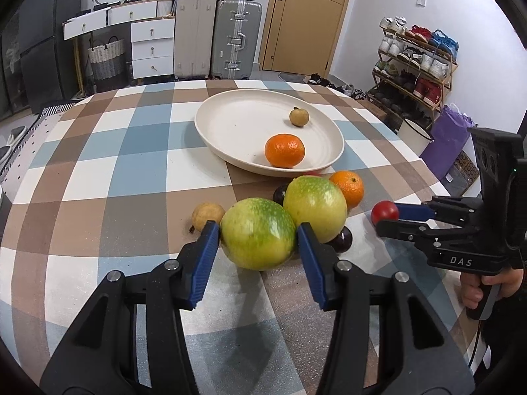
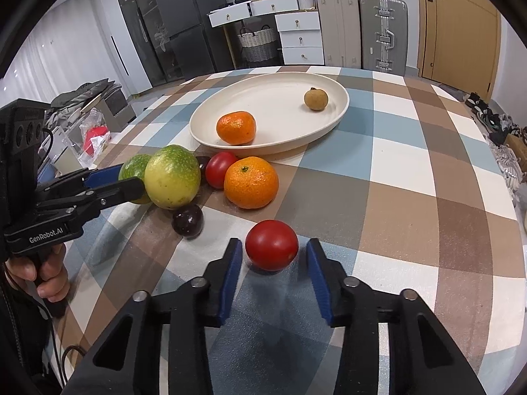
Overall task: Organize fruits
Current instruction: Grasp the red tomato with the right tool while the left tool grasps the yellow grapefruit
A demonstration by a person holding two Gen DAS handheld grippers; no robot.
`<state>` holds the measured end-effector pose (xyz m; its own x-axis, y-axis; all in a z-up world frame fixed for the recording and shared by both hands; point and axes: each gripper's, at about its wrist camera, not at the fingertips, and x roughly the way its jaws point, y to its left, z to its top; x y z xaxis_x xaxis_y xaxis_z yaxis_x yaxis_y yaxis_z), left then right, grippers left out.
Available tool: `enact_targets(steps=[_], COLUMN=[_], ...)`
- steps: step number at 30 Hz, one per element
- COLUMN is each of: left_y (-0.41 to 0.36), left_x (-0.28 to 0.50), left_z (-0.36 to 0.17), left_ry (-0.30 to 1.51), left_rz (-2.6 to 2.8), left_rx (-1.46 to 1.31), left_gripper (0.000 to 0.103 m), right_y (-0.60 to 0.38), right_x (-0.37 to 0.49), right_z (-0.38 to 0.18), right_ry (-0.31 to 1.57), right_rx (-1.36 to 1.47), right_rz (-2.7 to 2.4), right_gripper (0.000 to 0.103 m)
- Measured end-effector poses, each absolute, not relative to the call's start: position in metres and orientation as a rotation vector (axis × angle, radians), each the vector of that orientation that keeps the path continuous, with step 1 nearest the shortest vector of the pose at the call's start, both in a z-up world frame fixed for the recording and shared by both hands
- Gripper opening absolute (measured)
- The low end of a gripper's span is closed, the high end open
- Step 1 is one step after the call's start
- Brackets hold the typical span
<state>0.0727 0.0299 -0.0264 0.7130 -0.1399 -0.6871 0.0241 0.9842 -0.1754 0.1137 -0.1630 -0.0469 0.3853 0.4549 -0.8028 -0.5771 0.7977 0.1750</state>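
A cream plate [image 1: 230, 125] [image 2: 280, 82] holds a mandarin [image 1: 285, 150] [image 2: 236, 128] and a small brown fruit [image 1: 299, 117] [image 2: 315, 98]. In front of it lie two green-yellow fruits [image 1: 258, 233] [image 1: 315, 209], a second mandarin [image 1: 349, 187] [image 2: 251, 182], dark plums [image 2: 187, 220], a tan fruit [image 1: 207, 216] and red tomatoes [image 2: 221, 168]. My left gripper [image 1: 258, 238] is open around the near green fruit, the pads at its sides. My right gripper [image 2: 271, 256] is open around a red tomato [image 2: 271, 244] [image 1: 384, 213] on the cloth.
The table has a checked cloth [image 1: 98, 181]. Behind it stand suitcases [image 1: 235, 38], white drawers [image 1: 151, 46], a door and a shoe rack [image 1: 415, 62]. Bags and clutter lie beside the table's left edge in the right wrist view [image 2: 92, 131].
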Motion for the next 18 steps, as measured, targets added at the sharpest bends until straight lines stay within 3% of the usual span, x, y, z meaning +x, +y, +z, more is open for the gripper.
enact_targets(steps=[18], left_y=[0.0338], left_x=[0.0651], left_z=[-0.028], left_ry=[0.77], left_rz=[-0.086], left_rx=[-0.158], left_gripper=[0.046], right_y=[-0.1634], right_x=[0.1111], right_z=[-0.0422], right_ry=[0.962], right_rx=[-0.137], right_rz=[0.66], right_gripper=[0.033])
